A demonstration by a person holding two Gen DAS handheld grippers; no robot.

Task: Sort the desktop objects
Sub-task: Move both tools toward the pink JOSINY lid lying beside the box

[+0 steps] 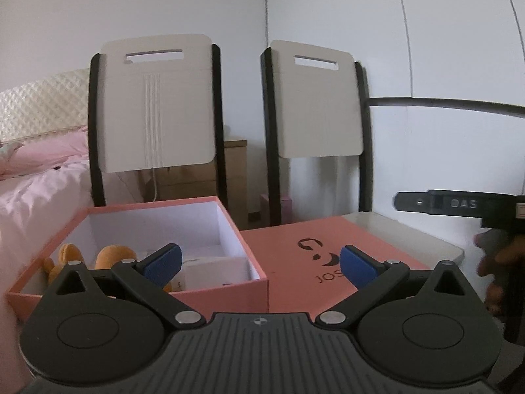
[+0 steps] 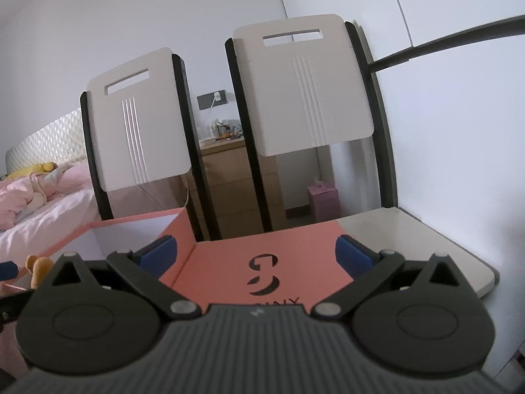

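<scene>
A: Left claw (image 1: 259, 264) sits nearest the lens in the left wrist view. Blue pads (image 1: 165, 264) spread wide, nothing between them.

B: What lies past it?

A: Open pink box (image 1: 137, 292) on the desk (image 1: 410, 233), white inside. Orange plush toy (image 1: 111, 256) lies in its near left part, partly hidden behind the left pad. White inner divider (image 1: 216, 267) in the right part; small items beside it too unclear to name.

B: And the lid?

A: Pink lid (image 1: 295, 249) lies flat just right of the box, touching it, dark logo up. Two white folding chairs (image 1: 157, 105) stand behind the desk. Pink bedding (image 1: 42, 170) at left. At the right edge, a hand (image 1: 495, 256) holds the other black device.

B: Right wrist view?

A: Right claw (image 2: 256, 257) nearest again, blue pads wide apart, holding nothing. It hangs over the pink lid (image 2: 262, 256), logo readable between the pads. Box wall (image 2: 178, 239) rises at left; plush toy (image 2: 39, 267) peeks out at the lower left. Bare desk edge (image 2: 426, 243) to the right of the lid. Wooden nightstand (image 2: 229, 177) shows between the chairs, with a small pink box (image 2: 323, 200) on the floor near it.
</scene>
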